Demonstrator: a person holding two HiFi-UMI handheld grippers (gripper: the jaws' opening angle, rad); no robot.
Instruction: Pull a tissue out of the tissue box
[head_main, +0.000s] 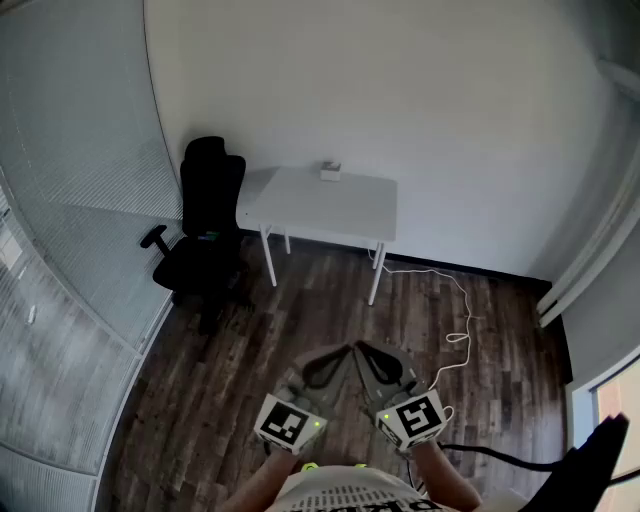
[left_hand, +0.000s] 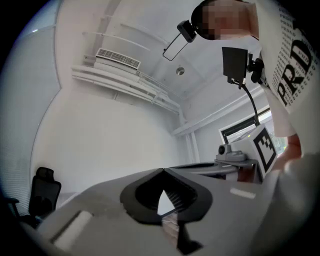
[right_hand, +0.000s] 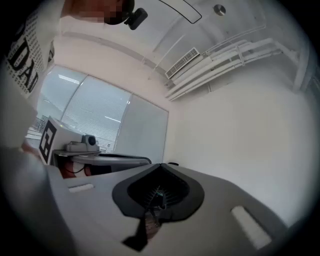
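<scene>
A small pale tissue box (head_main: 331, 171) sits at the back edge of a white table (head_main: 320, 205) across the room, too small to make out in detail. Both grippers are held close to the person's body, far from the table. In the head view my left gripper (head_main: 343, 351) and right gripper (head_main: 363, 347) point forward with their tips nearly touching each other. The left gripper (left_hand: 163, 170) is shut with nothing between its jaws. The right gripper (right_hand: 161, 164) is likewise shut and holds nothing. Each gripper view shows only wall and ceiling past the jaws.
A black office chair (head_main: 205, 225) stands left of the table beside a glass wall with blinds (head_main: 70, 200). A white cable (head_main: 455, 310) trails over the dark wood floor (head_main: 250, 340) at the right. A black object (head_main: 590, 460) juts in at the lower right.
</scene>
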